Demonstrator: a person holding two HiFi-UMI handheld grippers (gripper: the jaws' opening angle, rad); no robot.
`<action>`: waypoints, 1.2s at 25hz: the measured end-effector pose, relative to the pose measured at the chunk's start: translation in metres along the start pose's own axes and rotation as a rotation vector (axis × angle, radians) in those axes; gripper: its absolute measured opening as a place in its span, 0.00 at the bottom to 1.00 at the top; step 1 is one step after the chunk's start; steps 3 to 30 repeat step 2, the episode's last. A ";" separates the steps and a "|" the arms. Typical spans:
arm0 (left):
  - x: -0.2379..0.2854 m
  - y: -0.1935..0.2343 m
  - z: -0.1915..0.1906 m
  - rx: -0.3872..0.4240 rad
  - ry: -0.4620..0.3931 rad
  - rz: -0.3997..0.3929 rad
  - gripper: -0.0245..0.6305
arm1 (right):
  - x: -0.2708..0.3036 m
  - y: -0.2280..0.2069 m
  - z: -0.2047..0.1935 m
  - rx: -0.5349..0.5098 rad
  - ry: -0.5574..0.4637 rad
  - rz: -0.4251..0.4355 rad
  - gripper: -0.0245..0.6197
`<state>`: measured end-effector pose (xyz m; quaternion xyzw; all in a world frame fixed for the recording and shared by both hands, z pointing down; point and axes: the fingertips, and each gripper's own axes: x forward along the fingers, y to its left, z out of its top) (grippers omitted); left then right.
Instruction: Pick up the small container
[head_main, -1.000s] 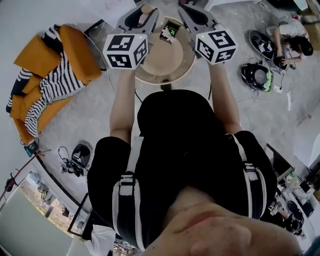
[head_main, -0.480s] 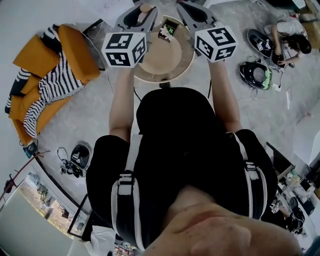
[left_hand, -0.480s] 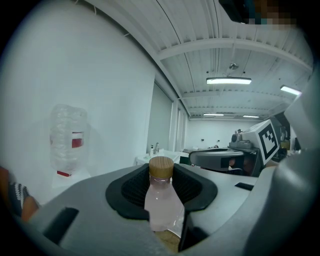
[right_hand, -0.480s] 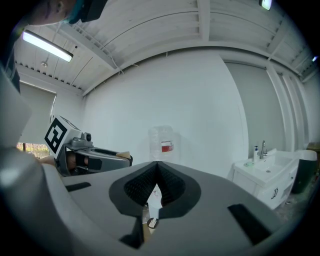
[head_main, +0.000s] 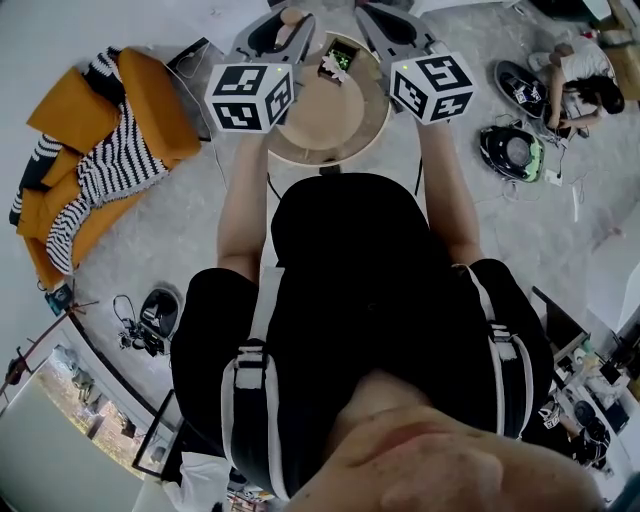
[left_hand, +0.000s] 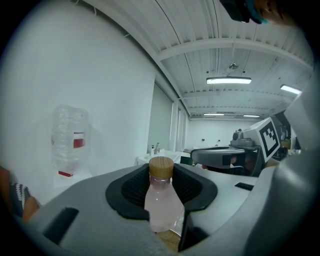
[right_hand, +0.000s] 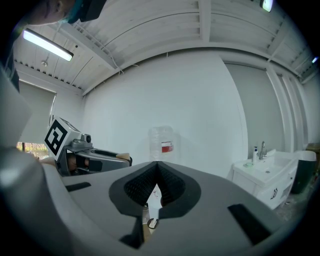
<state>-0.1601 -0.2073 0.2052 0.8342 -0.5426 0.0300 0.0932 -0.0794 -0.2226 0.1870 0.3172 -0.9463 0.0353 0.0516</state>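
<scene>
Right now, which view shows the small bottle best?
Left gripper view: the small bottle stands upright in the fingers of the left gripper, with its pale pink body and wood-coloured cap plain to see. Head view shows only its cap, tiny, at the top edge. Right gripper view shows just a tan speck, likely the cap, far left.

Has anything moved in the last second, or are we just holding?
Nothing visibly changed. The left gripper still holds the small bottle over the round table, and the right gripper stays shut beside it.
</scene>
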 end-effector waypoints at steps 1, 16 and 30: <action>0.000 0.001 0.001 0.002 0.001 0.001 0.26 | 0.001 0.001 0.000 0.000 0.000 0.002 0.04; -0.001 0.001 0.001 0.003 0.001 0.001 0.26 | 0.001 0.001 0.001 0.001 0.000 0.003 0.04; -0.001 0.001 0.001 0.003 0.001 0.001 0.26 | 0.001 0.001 0.001 0.001 0.000 0.003 0.04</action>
